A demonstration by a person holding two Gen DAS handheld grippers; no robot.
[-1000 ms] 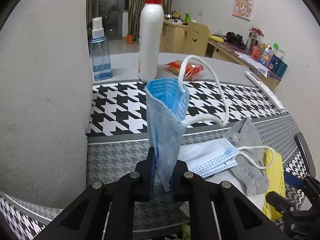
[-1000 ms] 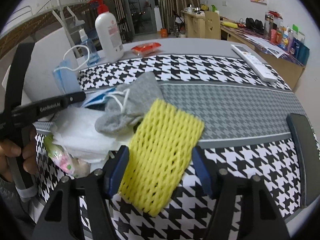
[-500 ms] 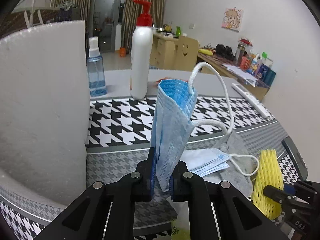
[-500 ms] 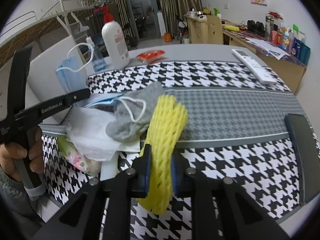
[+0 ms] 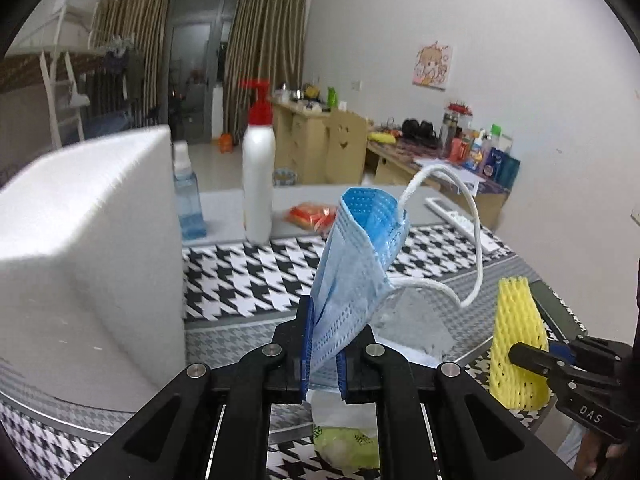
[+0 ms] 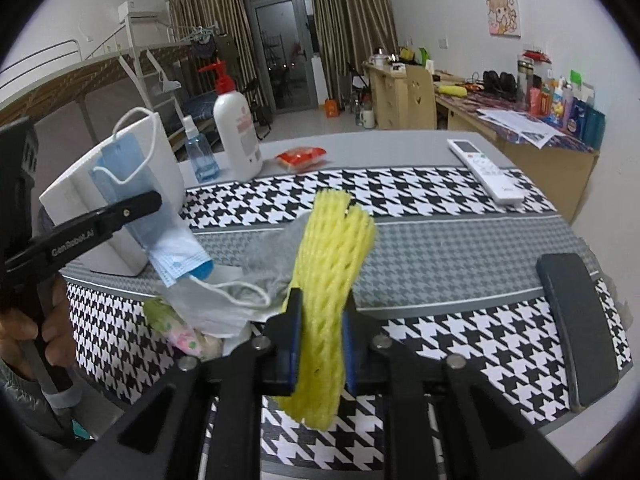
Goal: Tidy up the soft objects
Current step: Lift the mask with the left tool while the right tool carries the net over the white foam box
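So the right gripper [image 6: 320, 346] has just snapped closed on the yellow foam net [image 6: 330, 280] and it's off the houndstooth cloth [image 6: 460, 248] now, left gripper [image 5: 323, 354] still clamped on its blue mask [image 5: 356, 276] — both soft bits look ready for the white box [image 5: 80, 248].

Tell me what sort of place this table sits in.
Most likely a lived-in room in a home or dormitory. A raised bed frame with a ladder stands at the back, curtains flank a glass door, and a cluttered wooden desk runs along the wall under a cartoon poster.
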